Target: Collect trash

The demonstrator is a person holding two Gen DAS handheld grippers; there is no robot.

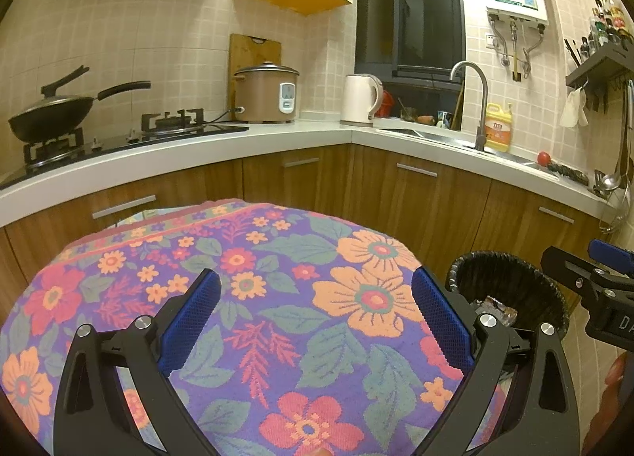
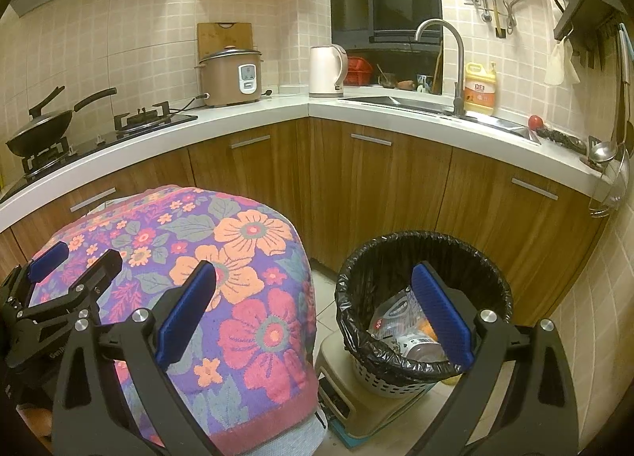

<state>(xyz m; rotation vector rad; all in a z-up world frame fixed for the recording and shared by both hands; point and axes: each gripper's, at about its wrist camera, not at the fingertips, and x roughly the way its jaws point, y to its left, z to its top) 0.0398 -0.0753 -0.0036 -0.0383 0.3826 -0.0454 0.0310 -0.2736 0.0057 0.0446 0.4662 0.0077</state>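
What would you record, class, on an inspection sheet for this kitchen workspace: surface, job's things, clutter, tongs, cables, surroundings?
Surface: floral cloth, nothing lying on it.
Job's things: black-lined trash bin beside the cloth, wrappers inside.
Clutter: nothing seen on the cloth.
Tongs: left tongs open and empty over the cloth; right tongs open and empty, one finger over the bin.
Cables: rice cooker cord on the counter.
Surroundings: wok, kettle, faucet, detergent bottle.

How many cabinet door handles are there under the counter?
4: one at far left, one left of the corner, one below the sink, one at far right. The flowered cloth may hide more.
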